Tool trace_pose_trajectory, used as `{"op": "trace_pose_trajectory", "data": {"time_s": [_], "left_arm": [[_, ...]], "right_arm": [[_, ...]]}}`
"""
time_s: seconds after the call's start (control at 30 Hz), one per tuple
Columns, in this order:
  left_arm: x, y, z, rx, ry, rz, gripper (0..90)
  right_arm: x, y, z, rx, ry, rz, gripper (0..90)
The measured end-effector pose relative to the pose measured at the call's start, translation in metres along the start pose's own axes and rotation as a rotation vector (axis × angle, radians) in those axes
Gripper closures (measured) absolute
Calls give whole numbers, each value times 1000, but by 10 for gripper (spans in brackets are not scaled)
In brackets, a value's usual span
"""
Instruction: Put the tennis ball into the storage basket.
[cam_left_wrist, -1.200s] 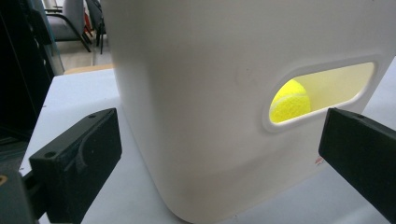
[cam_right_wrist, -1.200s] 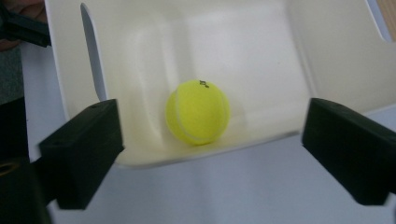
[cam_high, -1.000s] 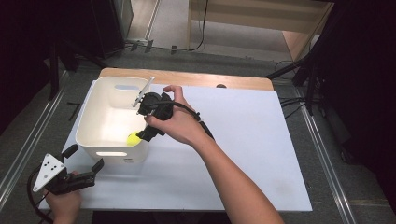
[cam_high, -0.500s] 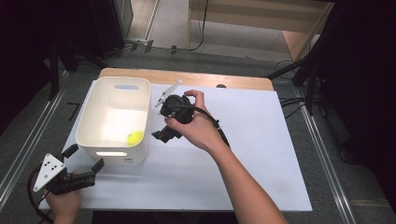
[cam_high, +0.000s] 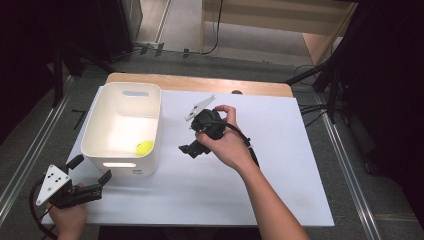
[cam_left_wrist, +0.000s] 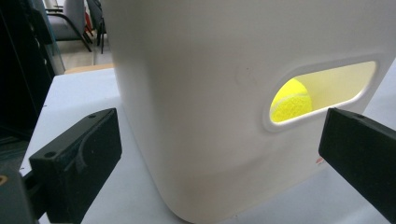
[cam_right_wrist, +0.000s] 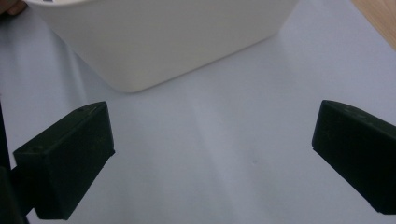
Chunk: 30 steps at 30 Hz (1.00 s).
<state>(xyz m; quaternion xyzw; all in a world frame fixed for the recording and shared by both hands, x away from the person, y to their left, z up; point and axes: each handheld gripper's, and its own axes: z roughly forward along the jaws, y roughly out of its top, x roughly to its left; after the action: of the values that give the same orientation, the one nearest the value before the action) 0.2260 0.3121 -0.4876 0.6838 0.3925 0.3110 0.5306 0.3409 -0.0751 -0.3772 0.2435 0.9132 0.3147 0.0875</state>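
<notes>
White table (cam_high: 280, 165) bears bin (cam_high: 100, 145) holding yellow ball (cam_high: 145, 147).

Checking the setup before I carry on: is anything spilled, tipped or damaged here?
Nothing stands out. The white bin stands upright on the table with the yellow ball inside; both grippers, left and right, are open and empty.

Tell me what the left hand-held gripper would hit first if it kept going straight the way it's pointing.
Most likely the near wall of the white bin, dead ahead of the open left hand-held gripper. Its jaws straddle that rounded corner. The tennis ball shows through the handle slot, behind the wall.
</notes>
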Motion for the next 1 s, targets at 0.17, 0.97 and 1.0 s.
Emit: {"op": "trace_pose_trajectory", "data": {"time_s": [0.17, 0.97, 1.0], "left_arm": [[0, 0, 0, 0, -3, 3, 0], [-1, 0, 1, 8, -2, 8, 0], [-1, 0, 1, 8, -2, 8, 0]], "right_arm": [[-3, -16, -5, -10, -30, 18, 0], [-13, -79, -21, -80, -90, 120, 0], [-14, -82, -21, -82, -97, 125, 0]]}}
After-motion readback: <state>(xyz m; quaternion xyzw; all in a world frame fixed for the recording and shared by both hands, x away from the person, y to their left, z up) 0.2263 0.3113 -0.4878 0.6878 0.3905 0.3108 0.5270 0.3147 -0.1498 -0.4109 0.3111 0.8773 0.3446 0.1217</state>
